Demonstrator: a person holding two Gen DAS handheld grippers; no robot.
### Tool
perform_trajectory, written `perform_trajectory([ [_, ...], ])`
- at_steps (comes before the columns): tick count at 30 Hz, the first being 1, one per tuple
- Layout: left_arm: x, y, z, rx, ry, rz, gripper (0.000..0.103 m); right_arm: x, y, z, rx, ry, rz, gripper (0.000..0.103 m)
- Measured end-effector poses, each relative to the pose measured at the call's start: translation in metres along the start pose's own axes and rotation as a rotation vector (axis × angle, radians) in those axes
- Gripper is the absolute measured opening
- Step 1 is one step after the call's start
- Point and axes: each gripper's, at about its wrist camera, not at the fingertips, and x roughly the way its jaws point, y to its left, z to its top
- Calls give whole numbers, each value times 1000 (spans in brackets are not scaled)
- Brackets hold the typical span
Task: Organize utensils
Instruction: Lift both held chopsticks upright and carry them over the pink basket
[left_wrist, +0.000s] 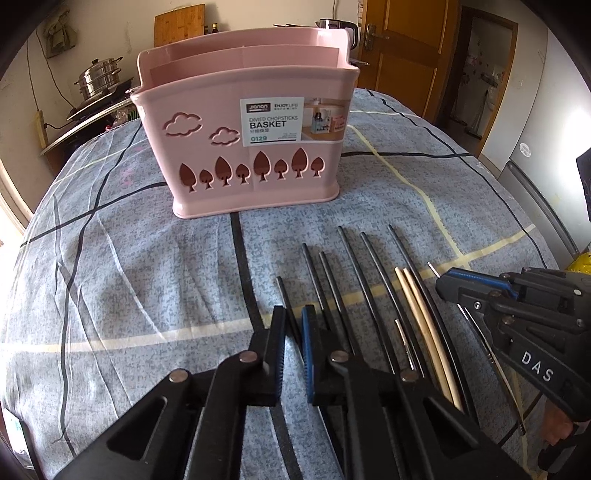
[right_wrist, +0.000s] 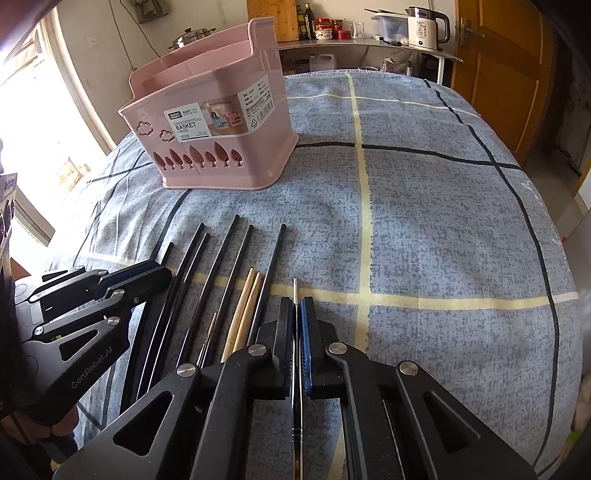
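Observation:
A pink divided chopstick basket (left_wrist: 243, 147) stands upright on the checked cloth; it also shows in the right wrist view (right_wrist: 210, 129). Several black chopsticks (left_wrist: 365, 288) and two wooden chopsticks (left_wrist: 424, 325) lie side by side in front of it, also seen from the right (right_wrist: 218, 273). My left gripper (left_wrist: 293, 317) is shut on a black chopstick (left_wrist: 286, 306) at the row's left end. My right gripper (right_wrist: 296, 306) is shut on a thin metal chopstick (right_wrist: 296, 291) at the row's right end, and it shows in the left wrist view (left_wrist: 447, 286).
The blue-grey checked cloth (right_wrist: 424, 206) covers the whole table. A steel pot (left_wrist: 98, 77) on a stove stands back left. A counter with a white kettle (right_wrist: 424, 27) and jars runs behind. A wooden door (right_wrist: 495, 66) is at the right.

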Motion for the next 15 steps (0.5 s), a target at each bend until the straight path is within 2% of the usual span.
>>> perform_trajectory([
  [5,-11,5,-2,-14,-17,-45,5,-17,1,0,1,-46,26,4],
  [15,-79,17,16,2,-173,-109,5,-79,12,18,-39,-215,69,4],
])
